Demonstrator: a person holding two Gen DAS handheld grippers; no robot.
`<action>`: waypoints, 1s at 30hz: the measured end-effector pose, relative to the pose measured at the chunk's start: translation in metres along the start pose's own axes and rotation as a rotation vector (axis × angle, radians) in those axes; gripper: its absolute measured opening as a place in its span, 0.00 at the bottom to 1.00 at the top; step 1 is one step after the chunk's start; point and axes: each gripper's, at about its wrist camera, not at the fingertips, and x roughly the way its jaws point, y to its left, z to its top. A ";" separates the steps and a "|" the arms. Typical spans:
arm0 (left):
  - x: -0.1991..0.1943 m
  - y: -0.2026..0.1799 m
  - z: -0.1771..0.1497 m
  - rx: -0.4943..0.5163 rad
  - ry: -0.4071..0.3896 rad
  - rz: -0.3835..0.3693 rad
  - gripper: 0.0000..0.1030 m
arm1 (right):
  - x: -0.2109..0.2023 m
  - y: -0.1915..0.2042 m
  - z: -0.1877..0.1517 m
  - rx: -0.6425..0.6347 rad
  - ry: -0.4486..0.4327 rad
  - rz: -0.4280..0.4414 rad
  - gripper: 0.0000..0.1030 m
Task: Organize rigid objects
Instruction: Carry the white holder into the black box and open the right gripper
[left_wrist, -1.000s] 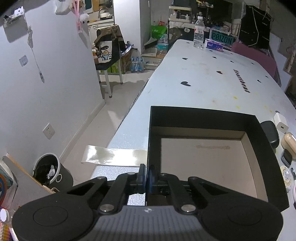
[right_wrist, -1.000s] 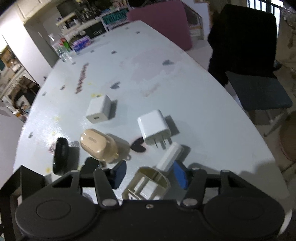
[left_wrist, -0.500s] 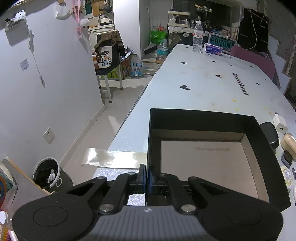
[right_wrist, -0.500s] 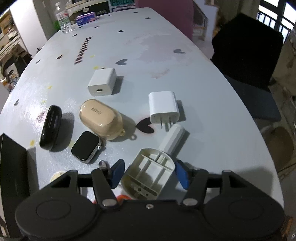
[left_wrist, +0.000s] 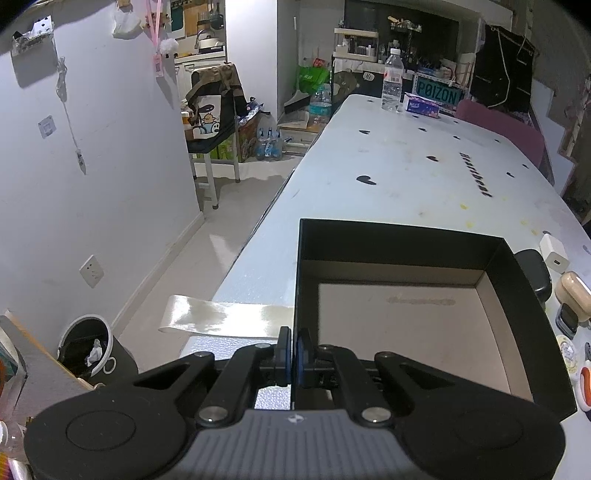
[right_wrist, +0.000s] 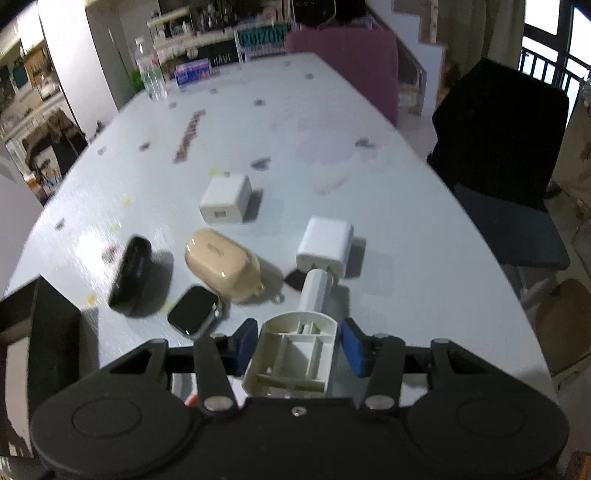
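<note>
Moved: my right gripper (right_wrist: 298, 345) has tilted up; items sit farther.
Left gripper (left_wrist: 294, 356): jaws clamped on black box (left_wrist: 509, 273) wall.
Right jaws: apart, flanking cream plastic piece (right_wrist: 295, 356), smartwatch (right_wrist: 195, 312) at 10 o'clock.

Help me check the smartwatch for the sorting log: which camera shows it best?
The right wrist view: the smartwatch lies whole, dark screen up, beside the beige case. In the left wrist view it is only a dark sliver past the black box.
</note>
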 end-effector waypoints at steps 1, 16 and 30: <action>0.000 0.000 0.000 0.000 -0.001 -0.001 0.03 | -0.003 -0.001 0.001 0.004 -0.011 0.011 0.49; 0.001 0.002 -0.001 -0.003 -0.009 -0.009 0.03 | 0.027 0.008 -0.002 -0.087 0.176 -0.114 0.53; 0.001 0.002 -0.001 -0.003 -0.009 -0.009 0.03 | -0.015 0.015 0.002 -0.080 -0.004 0.003 0.46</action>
